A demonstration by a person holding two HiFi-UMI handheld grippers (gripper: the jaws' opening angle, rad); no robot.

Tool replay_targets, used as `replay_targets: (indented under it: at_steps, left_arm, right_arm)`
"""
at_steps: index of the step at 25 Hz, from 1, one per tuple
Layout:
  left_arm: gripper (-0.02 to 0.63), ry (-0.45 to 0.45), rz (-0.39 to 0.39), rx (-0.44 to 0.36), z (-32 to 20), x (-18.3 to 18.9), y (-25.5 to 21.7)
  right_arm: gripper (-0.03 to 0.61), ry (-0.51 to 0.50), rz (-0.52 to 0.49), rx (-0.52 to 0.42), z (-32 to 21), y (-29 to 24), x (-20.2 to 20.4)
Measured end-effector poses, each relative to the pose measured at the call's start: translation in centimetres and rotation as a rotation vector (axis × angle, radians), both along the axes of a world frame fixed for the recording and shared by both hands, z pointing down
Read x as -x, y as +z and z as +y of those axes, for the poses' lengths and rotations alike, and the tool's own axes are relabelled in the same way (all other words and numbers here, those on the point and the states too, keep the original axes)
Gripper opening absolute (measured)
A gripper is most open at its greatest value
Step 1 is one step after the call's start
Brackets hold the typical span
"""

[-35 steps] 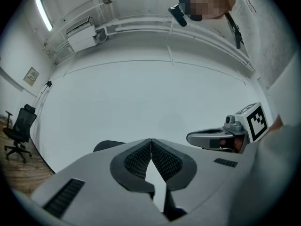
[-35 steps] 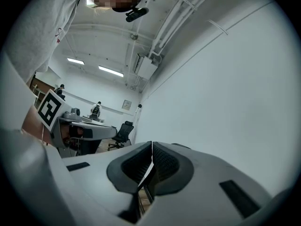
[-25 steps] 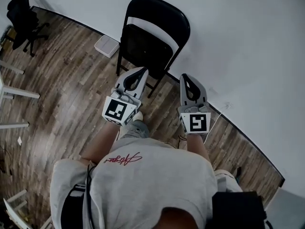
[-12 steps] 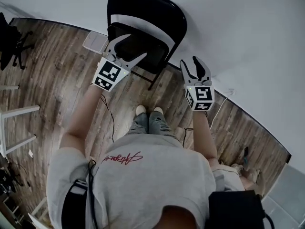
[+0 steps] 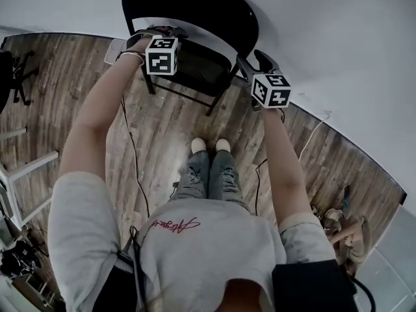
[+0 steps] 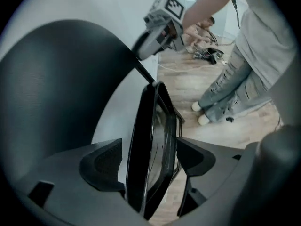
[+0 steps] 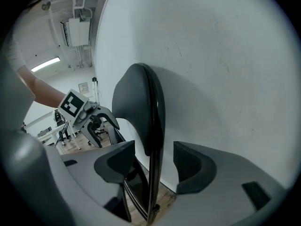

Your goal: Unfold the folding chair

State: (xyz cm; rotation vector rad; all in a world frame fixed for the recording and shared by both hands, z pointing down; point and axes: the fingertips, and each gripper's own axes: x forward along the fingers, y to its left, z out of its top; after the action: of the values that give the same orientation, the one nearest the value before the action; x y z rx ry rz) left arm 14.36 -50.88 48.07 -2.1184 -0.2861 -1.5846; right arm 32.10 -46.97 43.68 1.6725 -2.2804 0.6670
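1. Black folding chair [image 5: 195,15]: folded flat and upright on the wooden floor [image 5: 84,103]; backed against the white wall [image 5: 338,38].
2. Left gripper [image 6: 148,161]: at the chair's edge on the person's left, pointing steeply down over it; jaws opening, astride the folded seat and frame; a gap beside one pad, so no clamp on the chair.
3. Right gripper [image 7: 154,166]: at the chair's opposite edge, below the top of the backrest; jaws opening, with the thin frame tube between them and clear space on both sides; nothing grasped.
4. Person's shoes [image 5: 208,145]: on the floor just in front of the chair, toes toward it; one arm stretched out to each side of it.
5. White box [image 5: 114,49]: on the floor just beside the chair, on the left gripper's side; partly hidden by the arm.
6. Office chair [image 5: 8,77]: well apart from the folding chair, farther out on that same side.
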Motion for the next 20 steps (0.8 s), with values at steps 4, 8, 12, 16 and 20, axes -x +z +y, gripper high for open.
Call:
replay_targets:
  at_steps: [4, 8, 12, 16, 20]
  left_arm:
    - [0.36, 0.116, -0.193, -0.017, -1.2, 0.1, 3.3]
    - [0.359, 0.191, -0.323, -0.019, -1.3, -0.2, 6.0]
    - [0.359, 0.228, -0.377, 0.011, -0.7, 0.0, 8.5]
    - [0.335, 0.216, -0.378, 0.085, -0.2, -0.1, 8.8]
    - [0.273, 0.188, -0.33, 0.052, -0.3, -0.5, 8.5]
  right_arm:
    - [0.236, -0.057, 0.03, 0.002, -1.6, 0.8, 0.8]
    - [0.236, -0.073, 0.108, 0.01, -3.0, 1.4, 1.9]
    - [0.235, -0.031, 0.225, -0.013, -3.7, 1.5, 2.1]
    - [0.235, -0.018, 0.234, -0.038, -3.9, 1.3, 2.0]
    - [0.235, -0.014, 0.248, -0.034, -3.8, 1.2, 1.8]
